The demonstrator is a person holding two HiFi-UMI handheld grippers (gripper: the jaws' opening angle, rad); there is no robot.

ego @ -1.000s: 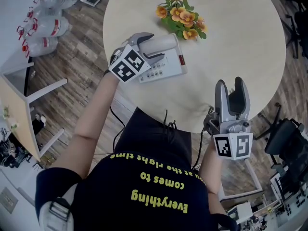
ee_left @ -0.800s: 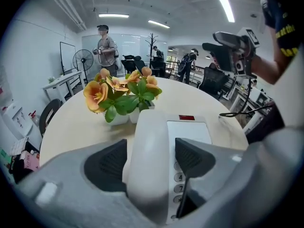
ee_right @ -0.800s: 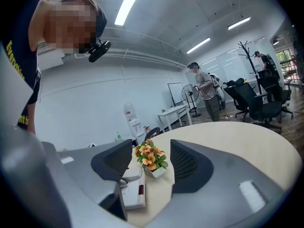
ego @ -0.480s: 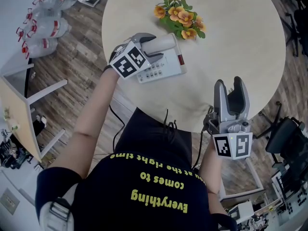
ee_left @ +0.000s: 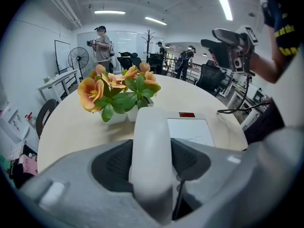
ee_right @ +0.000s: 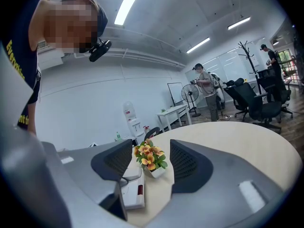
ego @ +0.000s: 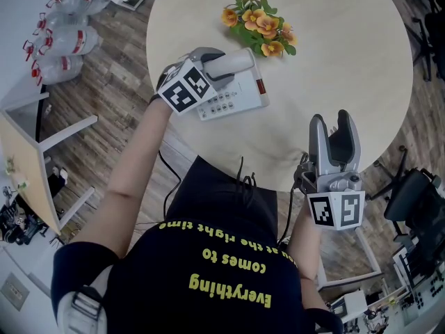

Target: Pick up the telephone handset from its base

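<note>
Two grippers, one busy. Closing left gripper (ego: 217,68) just now on telephone handset (ego: 233,62), pads meeting both sides; telephone handset seated on base (ego: 243,97), on table (ego: 334,47) beside flowers (ego: 261,23). Holding right gripper (ego: 335,134) open, empty, off table edge. Grasp step; next: firm squeeze, straight lift.

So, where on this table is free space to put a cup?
The right half of the round beige table is bare, from the white pot of orange flowers to the rim. The near strip between the white telephone base and the right gripper is free too. It is crowded at the left, around the white handset and flowers.
</note>
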